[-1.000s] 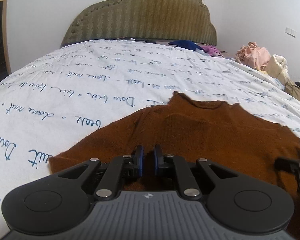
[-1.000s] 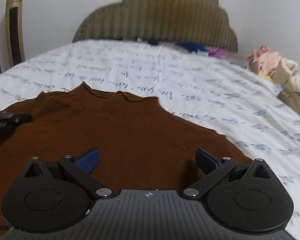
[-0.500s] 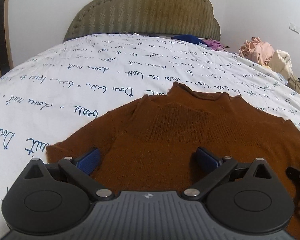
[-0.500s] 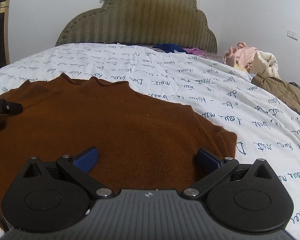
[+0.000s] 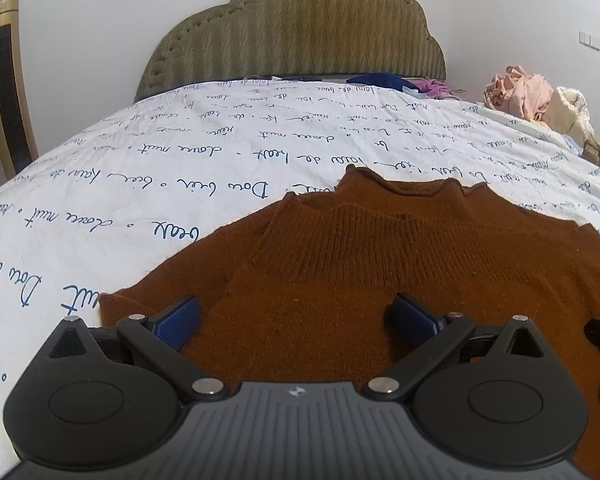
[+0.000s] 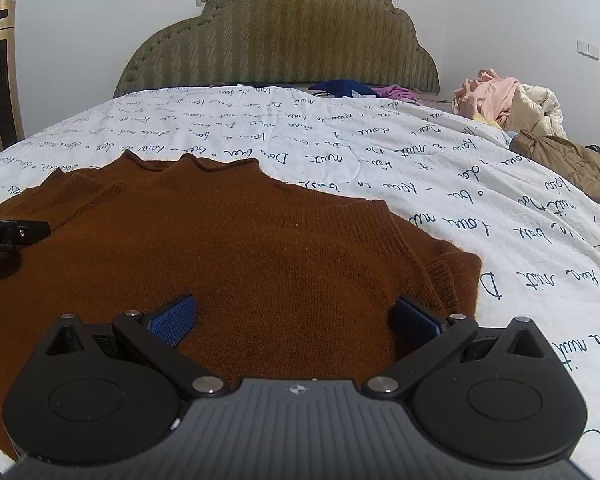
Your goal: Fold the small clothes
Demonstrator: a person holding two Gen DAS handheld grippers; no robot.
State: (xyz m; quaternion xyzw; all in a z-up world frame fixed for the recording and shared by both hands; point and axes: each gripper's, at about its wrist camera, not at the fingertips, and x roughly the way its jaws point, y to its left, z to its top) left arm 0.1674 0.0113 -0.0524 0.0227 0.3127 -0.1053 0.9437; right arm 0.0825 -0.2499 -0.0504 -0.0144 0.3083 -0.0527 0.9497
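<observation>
Lying flat on the bed (image 5: 180, 152), the brown sweater (image 5: 380, 272) is spread w/ collar toward the headboard (image 5: 300, 28), prob. smoothed for folding. Left gripper (image 5: 296, 320) and right gripper (image 6: 294, 320) hover low over its near part, jaws wide apart, nothing pinched; looks like a release, ready for next grab. Bedsheet has blue cursive script, upside down, mostly illegible. Left gripper's side reads "ot.AI" in right wrist view.
</observation>
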